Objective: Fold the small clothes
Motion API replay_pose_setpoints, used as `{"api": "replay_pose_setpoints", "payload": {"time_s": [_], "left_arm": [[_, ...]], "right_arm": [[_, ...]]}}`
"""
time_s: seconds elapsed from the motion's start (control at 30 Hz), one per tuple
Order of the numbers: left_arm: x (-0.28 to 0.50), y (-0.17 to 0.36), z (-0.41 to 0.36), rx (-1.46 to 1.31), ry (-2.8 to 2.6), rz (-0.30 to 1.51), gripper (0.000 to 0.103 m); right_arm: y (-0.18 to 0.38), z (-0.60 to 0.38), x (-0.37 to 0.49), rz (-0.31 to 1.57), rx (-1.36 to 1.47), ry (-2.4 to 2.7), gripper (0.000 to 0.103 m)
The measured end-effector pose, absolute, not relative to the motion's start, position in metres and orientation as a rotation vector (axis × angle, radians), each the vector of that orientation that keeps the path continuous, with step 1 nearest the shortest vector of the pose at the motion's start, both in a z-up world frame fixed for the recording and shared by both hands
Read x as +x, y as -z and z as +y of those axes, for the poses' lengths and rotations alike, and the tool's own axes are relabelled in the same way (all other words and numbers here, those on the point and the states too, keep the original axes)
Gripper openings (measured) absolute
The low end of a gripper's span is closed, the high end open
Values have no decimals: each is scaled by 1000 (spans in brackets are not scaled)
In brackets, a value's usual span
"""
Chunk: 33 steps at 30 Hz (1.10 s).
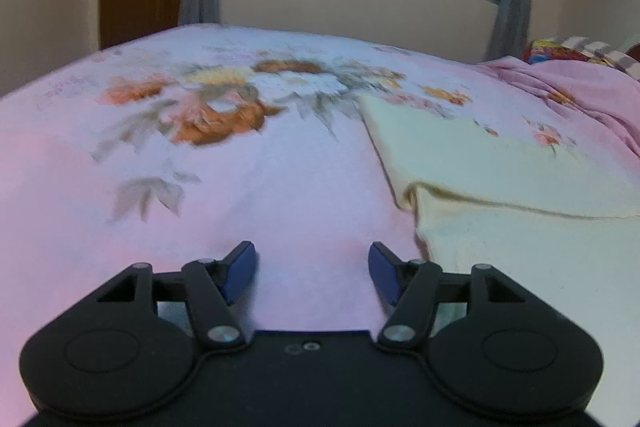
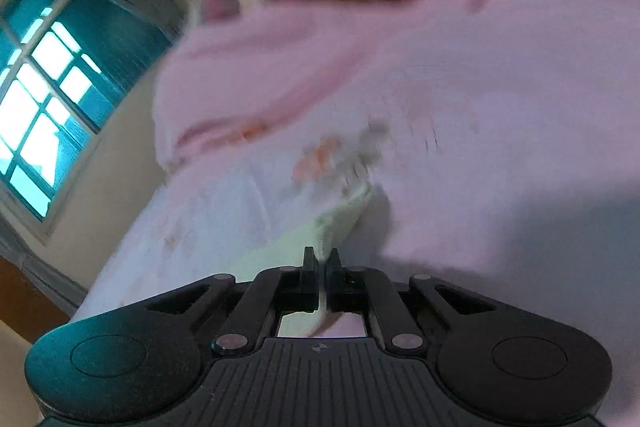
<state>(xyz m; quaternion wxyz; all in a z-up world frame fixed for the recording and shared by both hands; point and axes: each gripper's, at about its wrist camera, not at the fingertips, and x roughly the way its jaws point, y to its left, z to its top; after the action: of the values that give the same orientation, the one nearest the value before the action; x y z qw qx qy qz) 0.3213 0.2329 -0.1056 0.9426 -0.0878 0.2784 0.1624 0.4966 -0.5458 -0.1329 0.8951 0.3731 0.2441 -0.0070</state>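
While right gripper (image 2: 320, 261) is pinching cream garment (image 2: 340, 215) edge, left gripper (image 1: 312, 267) is hovering agape, empty, beside cloth; next: carrying fold across bed (image 1: 280, 207)

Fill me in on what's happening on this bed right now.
A person is folding a small pale yellow cloth on a pink floral bedspread, with a gripper in each hand. The right gripper is shut on an edge of the cloth, which runs between its fingers. The left gripper is open and holds nothing, above bare bedspread just left of the cloth. One part of the cloth already lies folded over the rest.
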Motion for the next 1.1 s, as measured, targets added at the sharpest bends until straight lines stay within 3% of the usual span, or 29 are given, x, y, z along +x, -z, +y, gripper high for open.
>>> {"api": "replay_pose_setpoints", "payload": {"time_s": [0.07,0.13,0.3,0.53,0.83,1.1], "left_arm": [[310,97,238,-165,-368,527,62],[300,91,249,-153,-388,529,63],[273,87,300,-120,-556,607,63],[231,93,375,-155,-818,684,63],[194,105,421,-202,-808,689,65],[184,113,425,-268,-768,610,67]], "right_arm": [[132,-554,482,429,764,62,3],[150,-558,491,569,752,124,3],[150,-551,488,573,741,111,3],[90,-481,511,473,627,19,3],[8,-232,543,455,450,-365,3],[49,12,524,628,317,-646,3]]}}
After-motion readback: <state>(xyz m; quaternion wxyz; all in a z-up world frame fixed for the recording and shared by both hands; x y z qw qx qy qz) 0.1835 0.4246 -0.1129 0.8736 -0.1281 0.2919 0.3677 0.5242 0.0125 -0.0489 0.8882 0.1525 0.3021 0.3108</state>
